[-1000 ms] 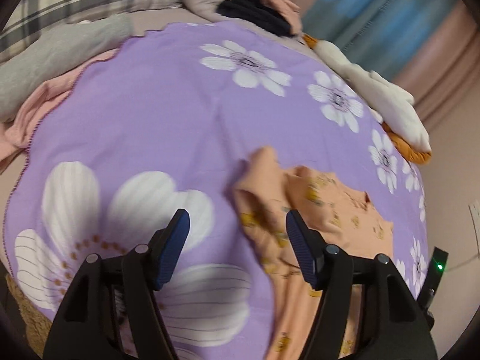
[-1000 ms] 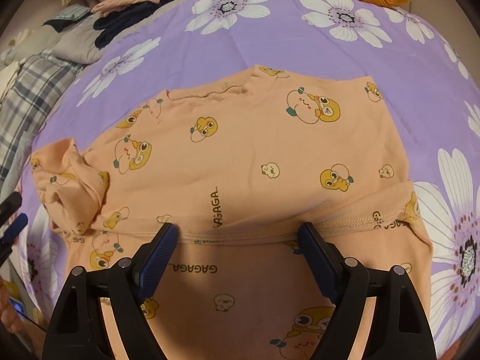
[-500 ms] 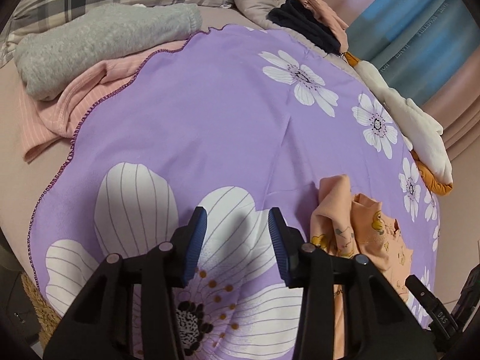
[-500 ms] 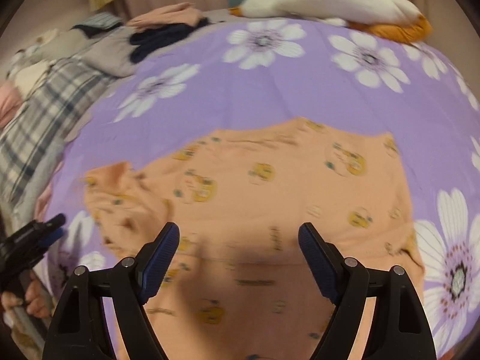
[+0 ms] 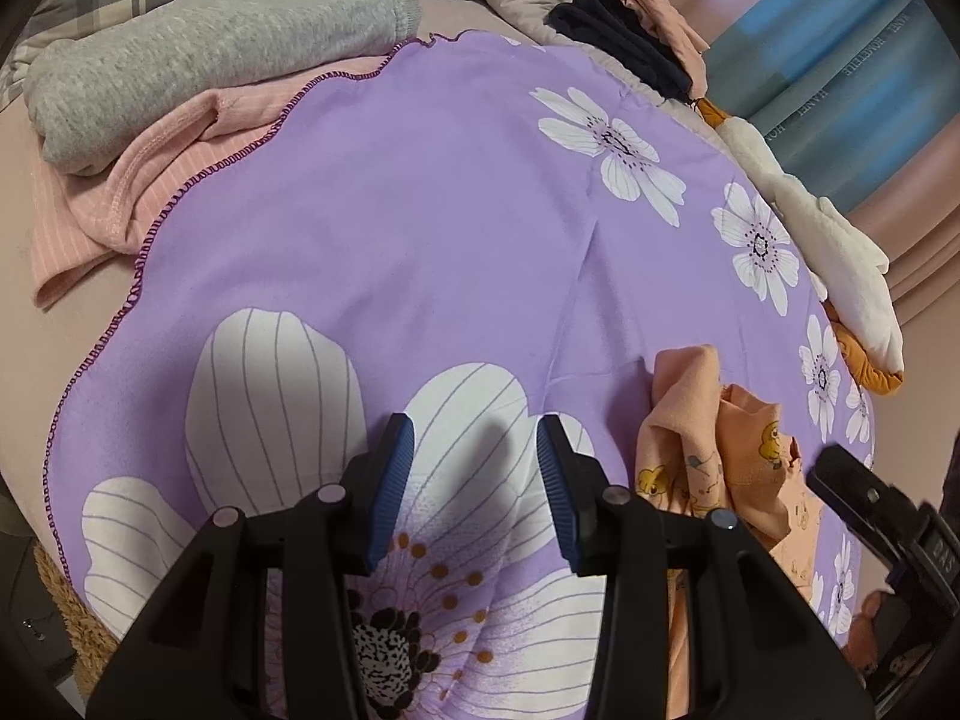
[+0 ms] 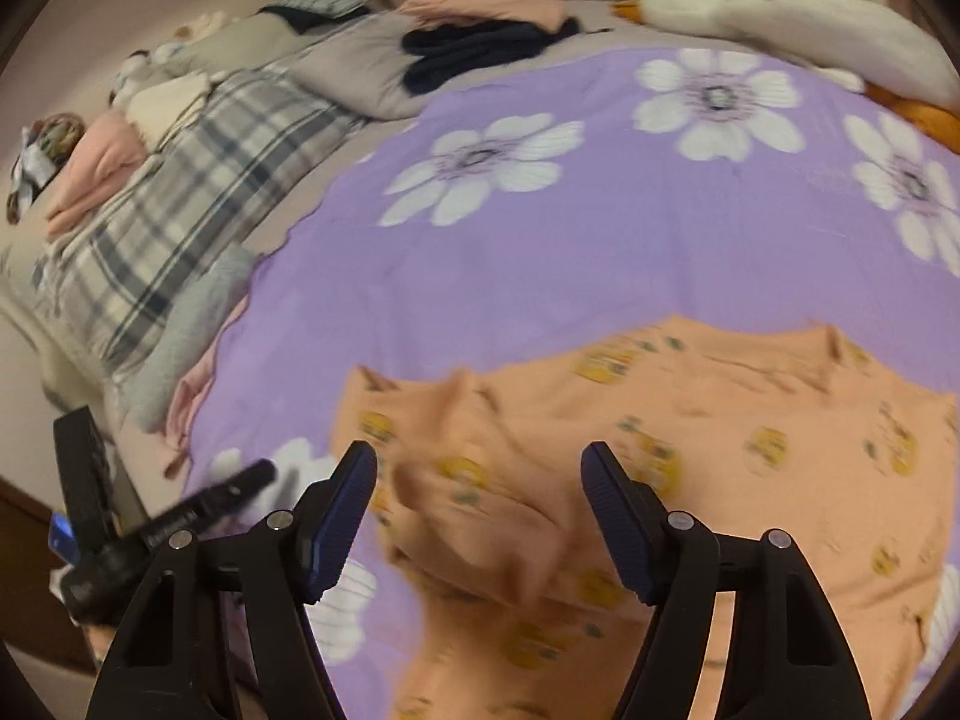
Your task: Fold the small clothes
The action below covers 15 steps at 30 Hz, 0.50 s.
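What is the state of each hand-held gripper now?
Left hand-held gripper: open, holding nothing, over the sheet.
Right hand-held gripper: open, holding nothing, above the shirt.

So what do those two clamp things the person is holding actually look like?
Both look alike. The left gripper and right gripper each have two angular matte-black arms with small silver rivets, tipped with ribbed dark-blue pads. No cables or sleeves show.
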Each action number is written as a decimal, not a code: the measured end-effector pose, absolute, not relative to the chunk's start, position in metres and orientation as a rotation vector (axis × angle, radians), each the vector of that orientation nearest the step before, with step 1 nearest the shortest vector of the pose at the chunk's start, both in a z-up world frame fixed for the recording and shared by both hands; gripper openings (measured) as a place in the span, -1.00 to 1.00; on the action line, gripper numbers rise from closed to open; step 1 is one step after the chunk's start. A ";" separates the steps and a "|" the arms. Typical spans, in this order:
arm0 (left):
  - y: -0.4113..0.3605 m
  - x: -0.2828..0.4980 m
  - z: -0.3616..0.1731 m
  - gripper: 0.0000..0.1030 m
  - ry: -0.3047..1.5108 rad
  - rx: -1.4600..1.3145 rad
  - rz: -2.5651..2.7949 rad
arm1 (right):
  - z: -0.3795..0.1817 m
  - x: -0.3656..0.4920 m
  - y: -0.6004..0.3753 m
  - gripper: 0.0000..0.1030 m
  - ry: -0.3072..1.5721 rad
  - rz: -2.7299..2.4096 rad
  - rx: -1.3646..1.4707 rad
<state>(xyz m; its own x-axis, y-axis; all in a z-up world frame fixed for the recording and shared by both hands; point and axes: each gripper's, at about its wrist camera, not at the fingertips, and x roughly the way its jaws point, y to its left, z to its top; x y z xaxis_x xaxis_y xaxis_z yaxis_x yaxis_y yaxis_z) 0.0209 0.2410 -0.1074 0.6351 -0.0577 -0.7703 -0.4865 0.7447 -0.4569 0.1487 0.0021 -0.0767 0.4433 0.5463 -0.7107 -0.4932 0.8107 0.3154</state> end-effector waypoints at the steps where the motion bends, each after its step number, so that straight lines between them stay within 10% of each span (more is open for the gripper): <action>1: 0.241 0.021 -0.108 -0.20 0.863 -0.705 0.270 | -0.079 0.150 0.010 0.38 0.914 0.658 0.053; 5: 0.241 0.023 -0.109 -0.20 0.867 -0.708 0.258 | -0.098 0.156 0.032 -0.10 0.982 0.691 0.019; 7: 0.241 0.023 -0.109 -0.20 0.866 -0.712 0.248 | -0.104 0.161 0.034 -0.88 0.995 0.649 -0.002; 15: 0.233 0.026 -0.106 -0.20 0.845 -0.710 0.187 | -0.045 0.155 -0.041 -0.89 0.758 0.540 0.122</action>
<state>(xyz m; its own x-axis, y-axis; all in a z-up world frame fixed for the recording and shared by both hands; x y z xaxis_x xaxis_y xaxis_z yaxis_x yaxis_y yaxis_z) 0.0255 0.2334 -0.1057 0.6628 -0.1199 -0.7392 -0.4200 0.7577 -0.4995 0.1550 -0.0407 -0.0454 0.5974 0.5074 -0.6210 -0.4213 0.8575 0.2953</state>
